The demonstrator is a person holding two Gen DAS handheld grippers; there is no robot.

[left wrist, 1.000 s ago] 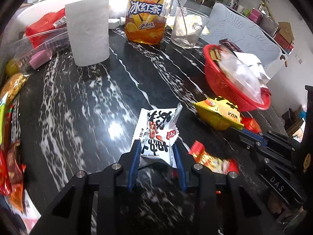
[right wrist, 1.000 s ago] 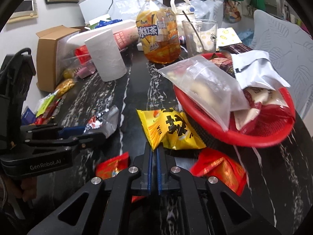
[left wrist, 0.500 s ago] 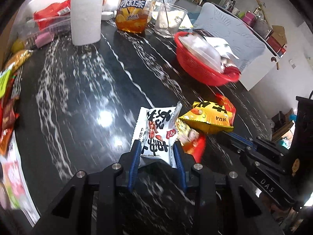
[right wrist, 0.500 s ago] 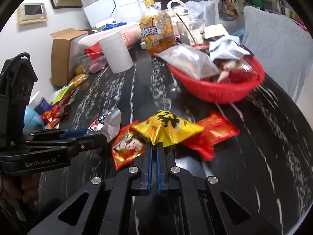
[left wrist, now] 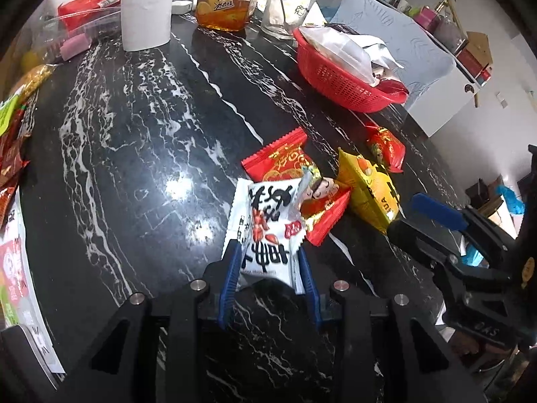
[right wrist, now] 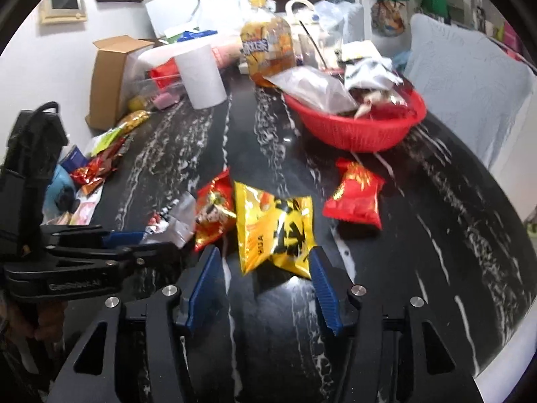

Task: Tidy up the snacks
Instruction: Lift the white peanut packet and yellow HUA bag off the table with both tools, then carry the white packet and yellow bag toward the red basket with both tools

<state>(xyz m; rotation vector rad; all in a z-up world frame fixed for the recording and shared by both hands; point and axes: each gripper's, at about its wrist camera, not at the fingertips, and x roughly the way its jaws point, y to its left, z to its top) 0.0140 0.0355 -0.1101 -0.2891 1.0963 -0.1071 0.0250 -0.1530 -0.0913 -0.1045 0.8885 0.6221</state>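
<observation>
Glossy white packet point(left wrist: 265, 231), left claw point(left wrist: 268, 262) pinching

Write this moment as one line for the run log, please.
left gripper: shut on white snack packet | right gripper: opening, yellow snack bag between jaws, unpressed | red basket: part filled

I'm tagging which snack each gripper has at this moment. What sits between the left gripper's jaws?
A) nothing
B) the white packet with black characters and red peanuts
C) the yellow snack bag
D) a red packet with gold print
B: in the left wrist view the white packet is pinched between the jaws of the left gripper, while the yellow snack bag lies apart on the black marble table.
</observation>
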